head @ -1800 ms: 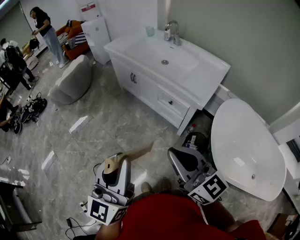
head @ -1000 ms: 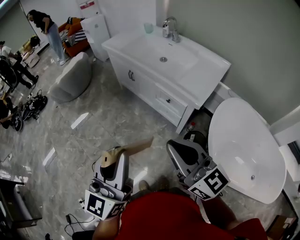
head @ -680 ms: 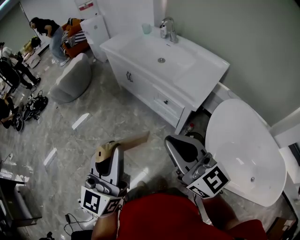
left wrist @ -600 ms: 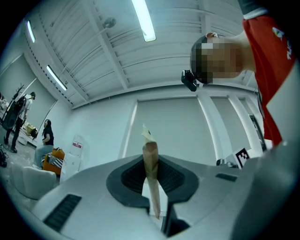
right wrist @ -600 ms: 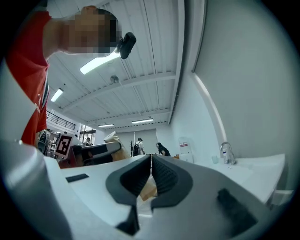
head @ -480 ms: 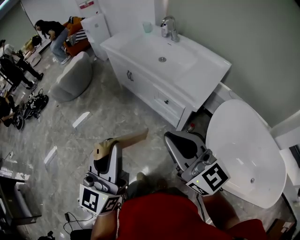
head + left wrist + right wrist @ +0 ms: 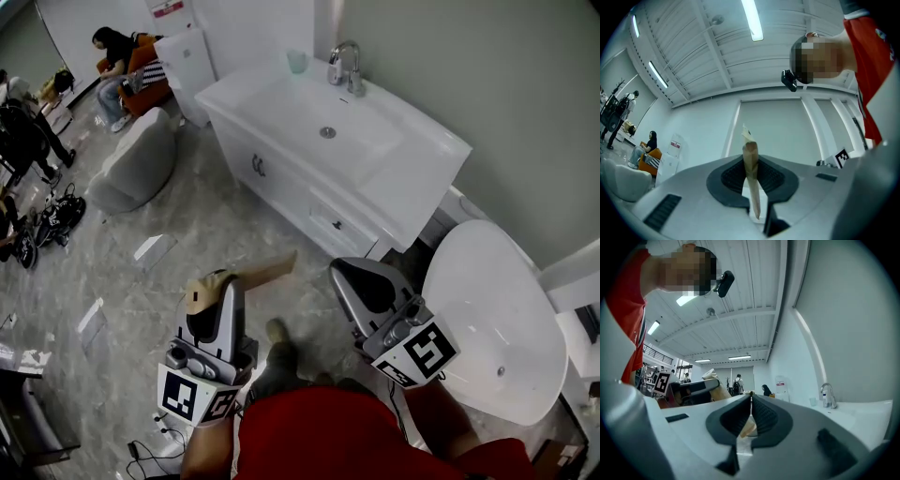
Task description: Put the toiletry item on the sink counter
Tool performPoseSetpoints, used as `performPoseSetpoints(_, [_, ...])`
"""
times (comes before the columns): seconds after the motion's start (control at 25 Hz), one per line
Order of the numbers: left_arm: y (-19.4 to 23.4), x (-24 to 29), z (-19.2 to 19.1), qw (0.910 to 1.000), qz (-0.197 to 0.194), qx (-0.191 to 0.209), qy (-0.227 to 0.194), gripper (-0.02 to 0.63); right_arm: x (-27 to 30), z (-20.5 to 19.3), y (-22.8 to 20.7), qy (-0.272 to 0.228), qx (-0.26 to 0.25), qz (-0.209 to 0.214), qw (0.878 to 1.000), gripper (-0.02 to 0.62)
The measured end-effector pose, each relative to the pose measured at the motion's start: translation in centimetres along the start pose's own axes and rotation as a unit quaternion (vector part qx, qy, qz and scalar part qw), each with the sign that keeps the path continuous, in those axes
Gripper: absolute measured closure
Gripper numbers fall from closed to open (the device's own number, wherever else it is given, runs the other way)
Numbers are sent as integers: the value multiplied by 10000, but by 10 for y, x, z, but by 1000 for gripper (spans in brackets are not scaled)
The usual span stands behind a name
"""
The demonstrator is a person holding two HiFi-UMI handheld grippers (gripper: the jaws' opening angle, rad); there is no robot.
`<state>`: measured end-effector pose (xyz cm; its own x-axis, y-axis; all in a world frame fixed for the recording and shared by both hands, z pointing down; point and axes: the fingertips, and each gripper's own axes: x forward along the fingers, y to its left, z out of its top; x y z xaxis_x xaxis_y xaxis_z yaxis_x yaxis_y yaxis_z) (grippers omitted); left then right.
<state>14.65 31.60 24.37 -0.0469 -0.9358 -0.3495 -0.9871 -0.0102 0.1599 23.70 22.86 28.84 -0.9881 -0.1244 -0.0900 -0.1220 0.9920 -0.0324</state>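
A flat tan toiletry tube (image 7: 251, 274) sticks out sideways from my left gripper (image 7: 223, 289), which is shut on it, low in the head view over the grey floor. In the left gripper view the tube (image 7: 751, 164) stands edge-on, pinched between the dark pads. My right gripper (image 7: 354, 274) hangs beside it, shut with nothing in it; its jaws meet in a closed line (image 7: 750, 404). The white sink counter (image 7: 422, 169) with basin and chrome faucet (image 7: 347, 66) lies ahead, apart from both grippers. The right gripper view shows the left gripper (image 7: 693, 387), the tube (image 7: 714, 379) and the counter (image 7: 867, 408).
A pale green cup (image 7: 297, 61) stands by the faucet. A white oval fixture (image 7: 487, 319) sits right of the vanity. A grey beanbag (image 7: 141, 159), an orange seat and several people (image 7: 112, 52) are at the far left. My shoe (image 7: 277, 333) is on the marble floor.
The head view has swung and the vanity now sits a bit lower and nearer. Both grippers keep their pose, the tube still held. The people at the far left have shifted.
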Motion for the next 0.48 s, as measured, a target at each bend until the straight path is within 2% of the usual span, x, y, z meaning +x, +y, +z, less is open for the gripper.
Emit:
performPoseSetpoints(0.16, [51, 25, -8, 9999, -49, 78, 127, 548, 49, -2, -19, 59, -25, -91, 9999, 566])
performPoseSetpoints(0.48, [149, 75, -3, 9995, -281, 92, 92, 548, 151, -10, -53, 148, -55, -347, 9993, 566])
